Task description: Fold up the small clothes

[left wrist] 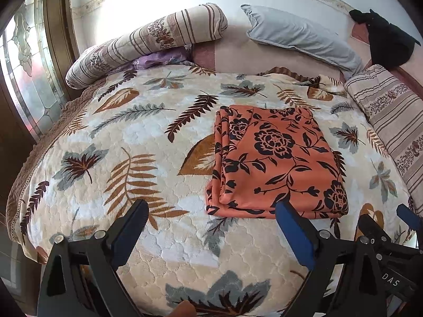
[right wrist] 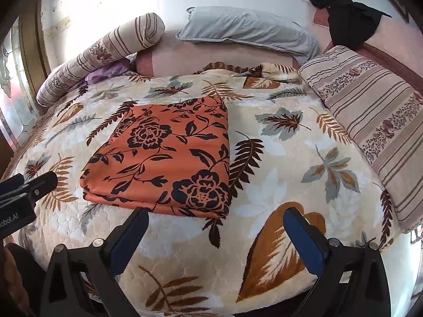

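Note:
An orange cloth with a black flower print (left wrist: pixel 275 163) lies folded into a flat rectangle on the leaf-patterned bed cover (left wrist: pixel 148 142). It also shows in the right wrist view (right wrist: pixel 164 155). My left gripper (left wrist: pixel 211 211) is open and empty, hovering just short of the cloth's near edge. My right gripper (right wrist: pixel 215 218) is open and empty, near the cloth's near right corner. The right gripper also shows at the right edge of the left wrist view (left wrist: pixel 383 219), and the left gripper shows at the left edge of the right wrist view (right wrist: pixel 26 185).
The bed cover (right wrist: pixel 277 158) fills both views. A striped bolster (left wrist: pixel 142 42) and a grey pillow (left wrist: pixel 298 37) lie at the back by the wall. A striped cushion (right wrist: pixel 370 121) lies along the right side. A black garment (right wrist: pixel 349 18) hangs at the back right. A glass door (left wrist: pixel 29 74) stands at the left.

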A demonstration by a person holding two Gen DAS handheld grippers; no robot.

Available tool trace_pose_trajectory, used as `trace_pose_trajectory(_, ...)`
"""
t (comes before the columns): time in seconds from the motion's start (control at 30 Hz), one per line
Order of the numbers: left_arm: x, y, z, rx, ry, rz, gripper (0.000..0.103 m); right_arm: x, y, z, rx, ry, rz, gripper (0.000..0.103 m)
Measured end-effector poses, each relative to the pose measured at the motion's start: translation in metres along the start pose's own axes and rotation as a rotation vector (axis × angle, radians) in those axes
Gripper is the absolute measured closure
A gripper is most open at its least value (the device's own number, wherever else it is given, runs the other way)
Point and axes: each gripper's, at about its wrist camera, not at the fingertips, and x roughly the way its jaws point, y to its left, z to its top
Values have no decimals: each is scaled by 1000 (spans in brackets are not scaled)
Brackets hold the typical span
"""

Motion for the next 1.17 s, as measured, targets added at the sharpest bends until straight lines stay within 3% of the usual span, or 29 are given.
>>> trace_pose_trajectory(0.53, 0, -1, 0, 19, -3, 31, 6, -1, -2, 2, 7, -3, -9, 0)
trace_pose_trajectory(1.17, 4, -6, 5, 46, -30, 8, 6, 4, 4, 12, -18, -12, -11, 0)
